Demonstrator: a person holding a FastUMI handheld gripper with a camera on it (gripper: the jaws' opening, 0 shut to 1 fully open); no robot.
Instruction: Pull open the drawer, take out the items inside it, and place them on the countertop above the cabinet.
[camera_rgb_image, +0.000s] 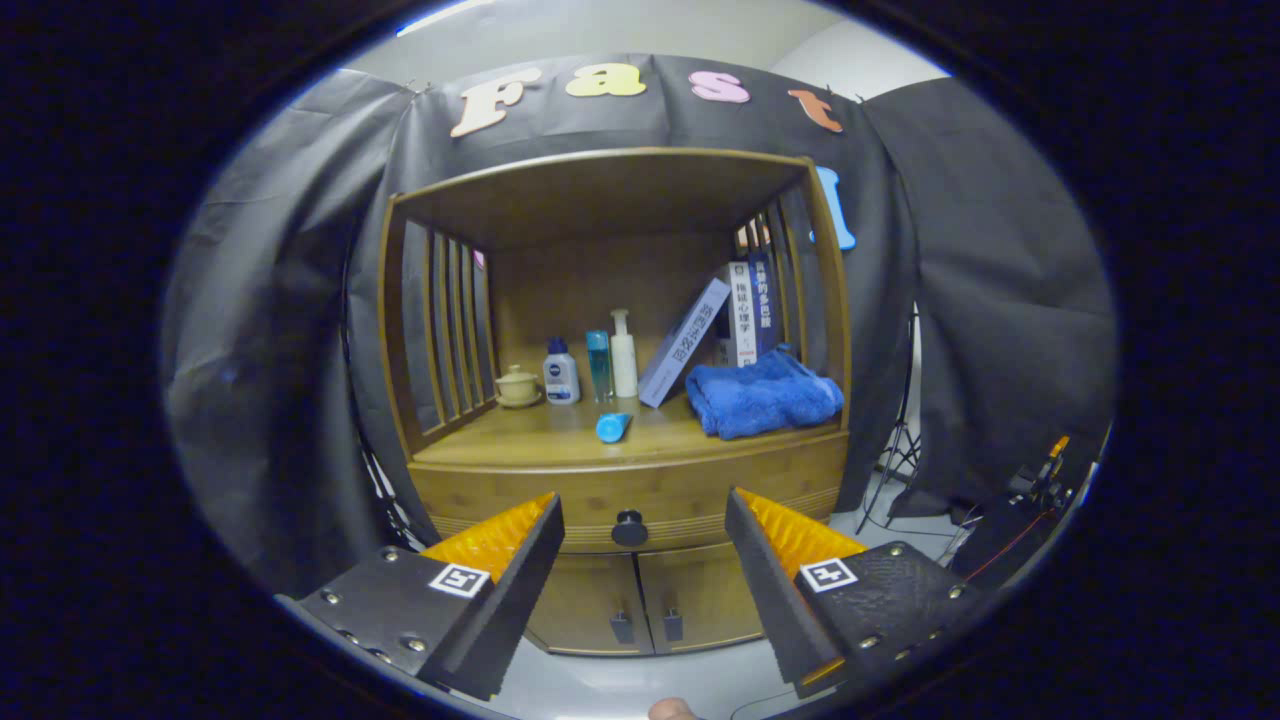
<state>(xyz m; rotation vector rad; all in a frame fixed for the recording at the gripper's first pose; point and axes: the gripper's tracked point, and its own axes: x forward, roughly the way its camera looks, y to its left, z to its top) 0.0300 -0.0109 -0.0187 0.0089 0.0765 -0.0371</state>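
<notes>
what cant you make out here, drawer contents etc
1. Inside of the drawer, gripper view: shut, its wooden front hides any items.
2. Behind the two lower cabinet doors: closed, and partly covered by the open hand-held gripper fingers.
3. Books behind the blue towel: lower parts hidden by it.
4. Small blue tube on the countertop: too small to identify.

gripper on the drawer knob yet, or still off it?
Apart. The gripper view shows the open gripper short of the drawer knob, cabinet front visible either side of it between the fingers.
</notes>
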